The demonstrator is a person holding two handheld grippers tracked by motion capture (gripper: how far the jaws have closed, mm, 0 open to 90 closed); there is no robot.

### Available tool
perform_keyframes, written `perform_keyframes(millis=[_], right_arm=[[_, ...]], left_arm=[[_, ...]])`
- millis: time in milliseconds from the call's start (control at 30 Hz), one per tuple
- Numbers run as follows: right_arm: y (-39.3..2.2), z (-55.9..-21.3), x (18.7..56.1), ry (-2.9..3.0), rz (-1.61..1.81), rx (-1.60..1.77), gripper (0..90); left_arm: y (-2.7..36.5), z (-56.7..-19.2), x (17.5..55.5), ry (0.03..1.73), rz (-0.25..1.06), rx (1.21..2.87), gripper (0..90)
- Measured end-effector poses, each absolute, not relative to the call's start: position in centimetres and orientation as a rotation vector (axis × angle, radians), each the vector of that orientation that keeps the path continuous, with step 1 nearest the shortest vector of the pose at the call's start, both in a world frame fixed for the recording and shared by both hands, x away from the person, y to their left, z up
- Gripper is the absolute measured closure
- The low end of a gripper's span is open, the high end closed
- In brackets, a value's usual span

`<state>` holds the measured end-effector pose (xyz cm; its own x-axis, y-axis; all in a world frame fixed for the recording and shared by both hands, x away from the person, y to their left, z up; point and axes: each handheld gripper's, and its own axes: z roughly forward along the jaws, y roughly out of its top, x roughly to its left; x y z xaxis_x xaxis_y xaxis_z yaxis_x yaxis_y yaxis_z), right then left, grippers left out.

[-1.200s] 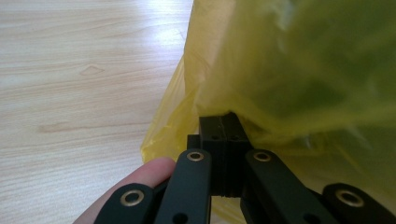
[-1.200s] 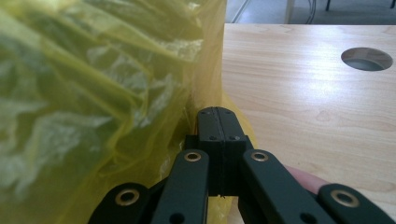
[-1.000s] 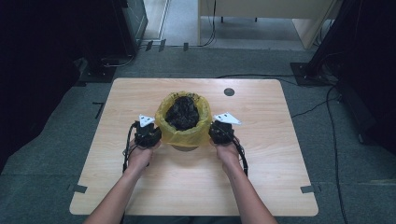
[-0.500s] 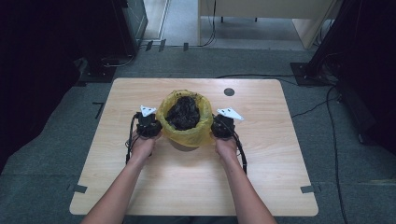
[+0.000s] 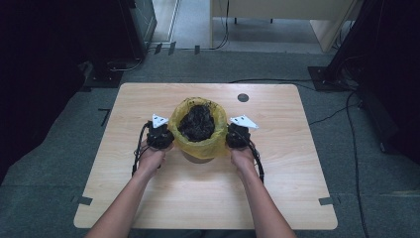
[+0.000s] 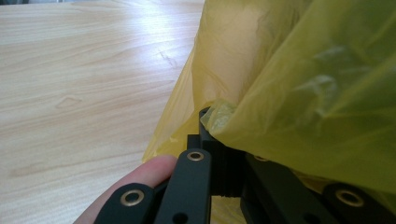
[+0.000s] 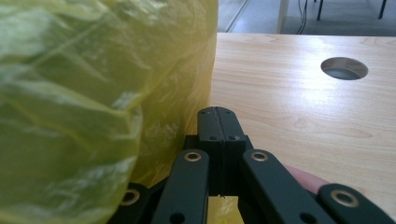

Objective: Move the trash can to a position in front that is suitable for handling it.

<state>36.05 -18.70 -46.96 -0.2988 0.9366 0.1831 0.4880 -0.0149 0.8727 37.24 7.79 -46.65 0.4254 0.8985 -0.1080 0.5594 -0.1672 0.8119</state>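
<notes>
- Right, counting up: one light wooden counter point(image 5: 148, 198), one yellow bag point(image 5: 198, 144) draped over one container, two grippers and two hands working them.
- One dark round hole point(image 5: 242, 97) is sitting in the counter top, toward the far edge and well apart from the bag.
- One heap of dark, crumpled stuff point(image 5: 197, 122) is filling the bag's mouth; what it is, I cannot tell.
- The bag is standing at the middle of the counter, squarely between the two grippers, its plastic folding down over the container's rim.
- The left gripper point(image 5: 160, 136) is pressing in against the bag's left side, the left hand point(image 5: 150, 161) gripping it from behind.
- In the left gripper view, the fingers point(image 6: 205, 135) are sitting close together with a fold of yellow plastic bunching at their tip, so they are pinching the bag's edge, while more plastic is hanging over them from the right.
- The right gripper point(image 5: 236, 138) is sitting against the bag's right side, the right hand point(image 5: 242, 159) behind it.
- In the right gripper view, the fingers point(image 7: 208, 128) are pressing flat together, and a sliver of yellow is showing between them lower down, so they are nipping the plastic too; the bag's wall is bulging just beside them on the left.
</notes>
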Motion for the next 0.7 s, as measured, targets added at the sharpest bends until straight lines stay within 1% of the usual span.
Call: perform_keyframes(millis=[333,433,700], right_arm=[[-19.5,-47.0,33.9,1.851,1.306,1.450,90.0],[-19.7,-47.0,33.3,1.869,1.327,1.431,90.0],[-19.9,-46.8,31.9,1.915,1.373,1.367,90.0]], left_arm=[[7.4,-46.7,33.6,1.256,0.531,1.845,90.0],[7.6,-46.7,32.5,1.277,0.496,1.818,90.0],[7.6,-46.8,29.9,1.312,0.510,1.783,90.0]])
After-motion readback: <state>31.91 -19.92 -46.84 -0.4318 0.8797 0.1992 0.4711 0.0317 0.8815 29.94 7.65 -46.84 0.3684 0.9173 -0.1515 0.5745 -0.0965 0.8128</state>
